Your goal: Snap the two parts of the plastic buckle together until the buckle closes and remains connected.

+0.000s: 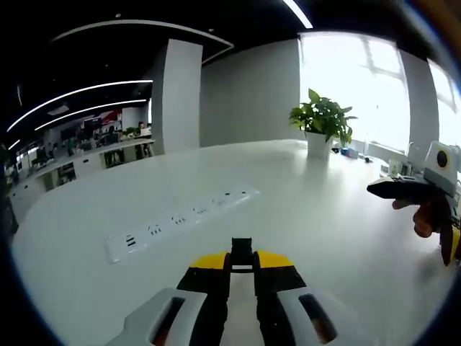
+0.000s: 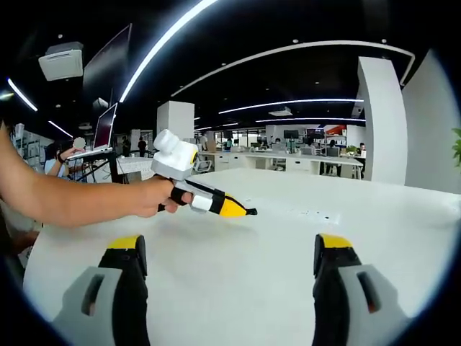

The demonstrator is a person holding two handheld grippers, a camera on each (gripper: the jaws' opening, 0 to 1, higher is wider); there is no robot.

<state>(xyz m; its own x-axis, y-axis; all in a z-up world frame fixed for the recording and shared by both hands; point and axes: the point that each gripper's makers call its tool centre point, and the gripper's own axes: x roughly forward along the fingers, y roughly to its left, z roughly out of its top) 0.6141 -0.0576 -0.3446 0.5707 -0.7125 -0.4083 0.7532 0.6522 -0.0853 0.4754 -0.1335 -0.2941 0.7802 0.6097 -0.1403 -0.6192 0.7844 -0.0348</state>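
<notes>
**One buckle half held, the other jaws wide and empty**

The left gripper (image 1: pixel 242 268) pinches a small black buckle part (image 1: pixel 241 249) at its yellow tips, the piece poking forward along the jaws above the white surface (image 1: pixel 310 216), on the near side of the power strip (image 1: pixel 180 215). The right gripper (image 2: pixel 230 265) stands wide open, holding nothing. I cannot see the mating half. The left gripper (image 2: pixel 234 208) also appears across the surface, tips pointing at the power strip.

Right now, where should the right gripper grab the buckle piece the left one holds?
Probably the free end of the buckle piece, poking past the shut yellow tips of the left gripper. Come head-on from in front: the rest is clamped, and the right gripper is open, empty.
</notes>
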